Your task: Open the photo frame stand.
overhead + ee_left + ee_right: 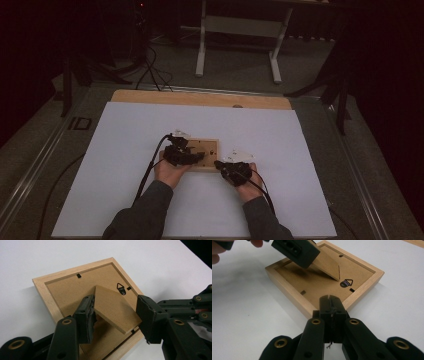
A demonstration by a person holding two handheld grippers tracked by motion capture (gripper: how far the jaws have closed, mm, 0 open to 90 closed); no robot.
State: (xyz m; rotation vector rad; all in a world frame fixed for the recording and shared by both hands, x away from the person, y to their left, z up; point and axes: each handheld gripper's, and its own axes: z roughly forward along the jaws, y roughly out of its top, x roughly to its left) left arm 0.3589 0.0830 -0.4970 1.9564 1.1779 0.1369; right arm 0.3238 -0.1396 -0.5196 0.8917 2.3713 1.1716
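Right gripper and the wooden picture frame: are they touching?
Touching. In the right gripper view the right gripper, jaws shut together, presses its tips on the top edge of the picture frame, with no gap between them.

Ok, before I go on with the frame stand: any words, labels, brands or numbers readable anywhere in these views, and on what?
"ID": large letters on the floor left of the table, in the high view; it may be part of a longer marking.
Picture frame: no text on its wooden rim or brown backing.
Fold-out stand: blank.
Metal hanger: no stamp that I can read.
Left gripper and right gripper: no readable markings.
White table cover: nothing printed.
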